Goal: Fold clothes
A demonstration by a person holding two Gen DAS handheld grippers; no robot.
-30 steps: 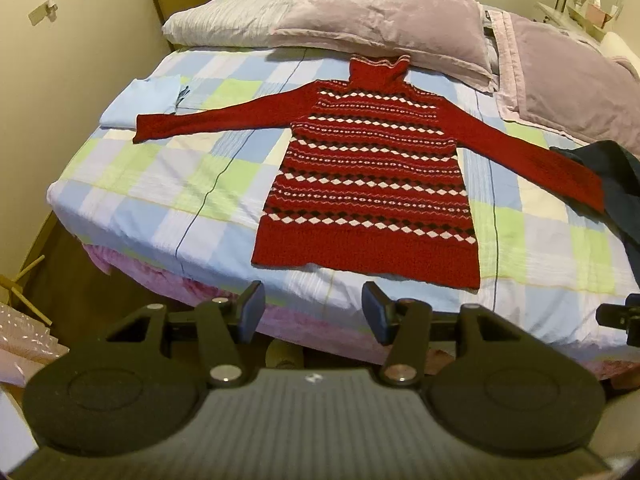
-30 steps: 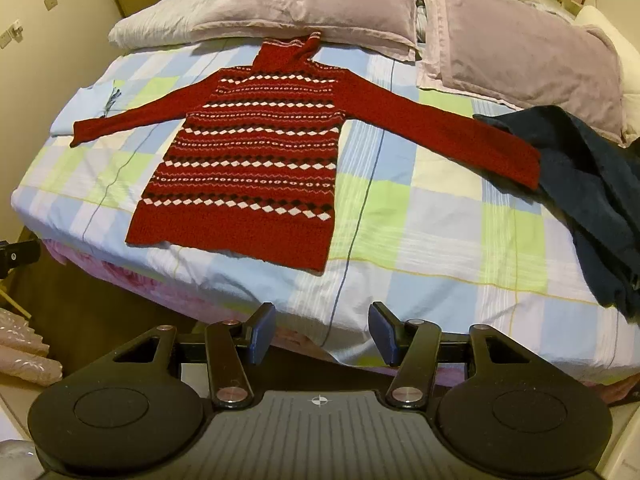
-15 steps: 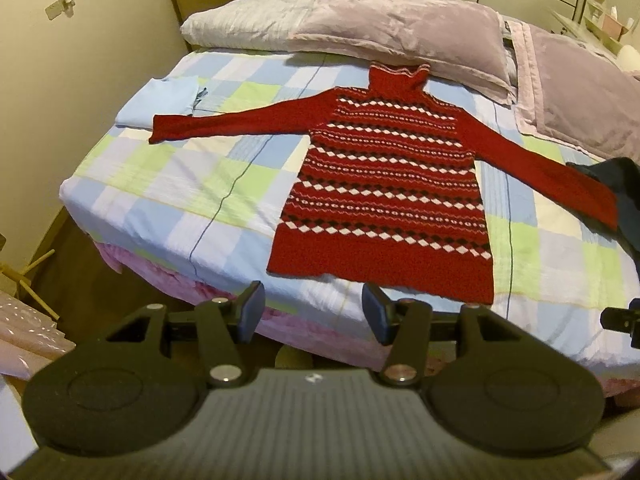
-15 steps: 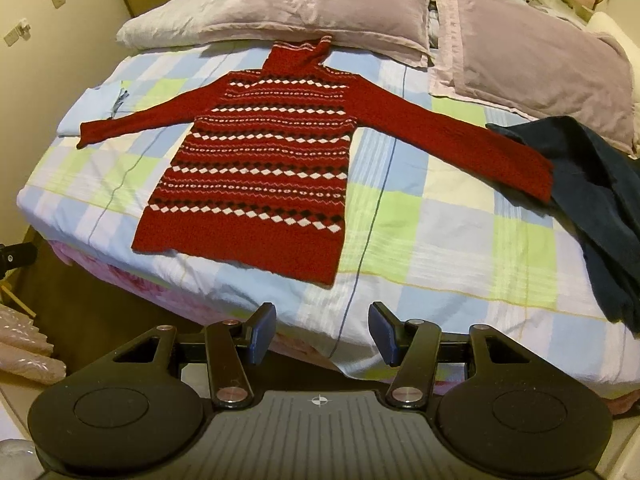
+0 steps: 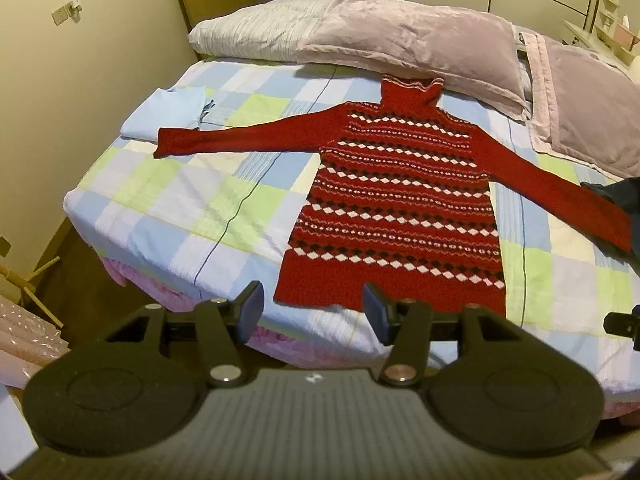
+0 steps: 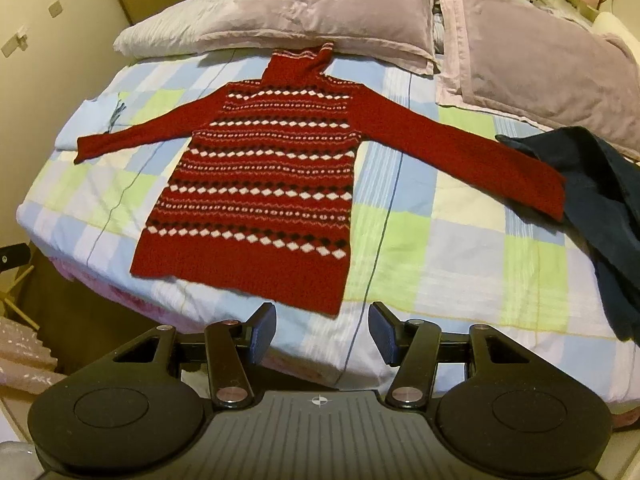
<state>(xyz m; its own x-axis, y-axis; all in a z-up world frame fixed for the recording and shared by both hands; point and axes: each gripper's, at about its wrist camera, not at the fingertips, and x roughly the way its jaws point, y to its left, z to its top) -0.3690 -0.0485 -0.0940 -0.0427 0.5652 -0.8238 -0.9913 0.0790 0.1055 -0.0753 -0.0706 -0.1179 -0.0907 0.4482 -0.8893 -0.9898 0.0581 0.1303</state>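
Lying flat on the checked bedspread (image 5: 224, 208), the red patterned sweater (image 5: 400, 208) spreads both sleeves, its right cuff touching a dark garment (image 6: 600, 200); a folded blue cloth (image 5: 164, 116) sits by the other cuff, pillows (image 6: 304, 12) above the collar. Both the left gripper (image 5: 312, 308) and right gripper (image 6: 322, 328) hover with jaws wide, empty, now closer to the hem than before.

A checked bed (image 6: 460, 248) carries a red sweater (image 6: 260, 184), dark garment (image 6: 600, 200) and pillows (image 6: 304, 12).

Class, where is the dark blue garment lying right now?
The dark blue garment lies crumpled at the bed's right side in the right wrist view, touching the red sweater's sleeve cuff.
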